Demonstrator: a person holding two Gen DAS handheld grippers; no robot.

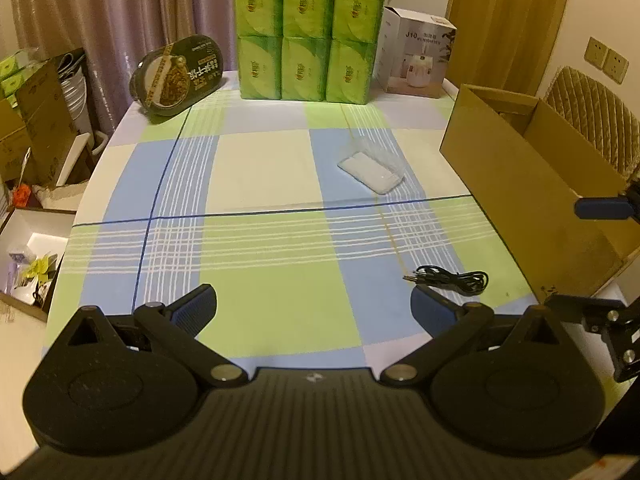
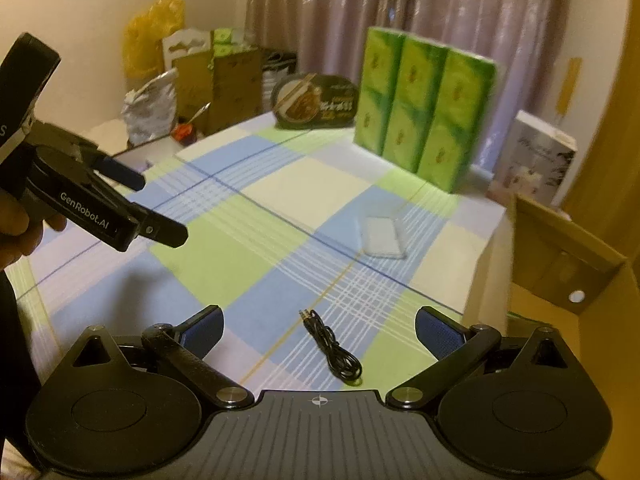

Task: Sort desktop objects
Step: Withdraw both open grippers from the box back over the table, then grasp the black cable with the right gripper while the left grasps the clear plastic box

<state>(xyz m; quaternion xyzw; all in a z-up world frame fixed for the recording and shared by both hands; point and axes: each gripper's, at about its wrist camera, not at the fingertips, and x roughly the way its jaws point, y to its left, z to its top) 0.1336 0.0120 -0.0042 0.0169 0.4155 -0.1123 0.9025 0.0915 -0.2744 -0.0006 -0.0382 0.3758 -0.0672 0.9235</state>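
Both the left gripper (image 1: 314,304) and right gripper (image 2: 319,326) are spread wide, holding nothing. The black cable (image 2: 334,350) lies near the table's front edge, beside the cardboard box (image 2: 560,280) — thin and loosely coiled, it could slip out between the closing fingers.

Green tissue packs (image 1: 310,34), humidifier box (image 1: 418,54), curtains (image 1: 112,12) behind checked tablecloth (image 1: 260,168).
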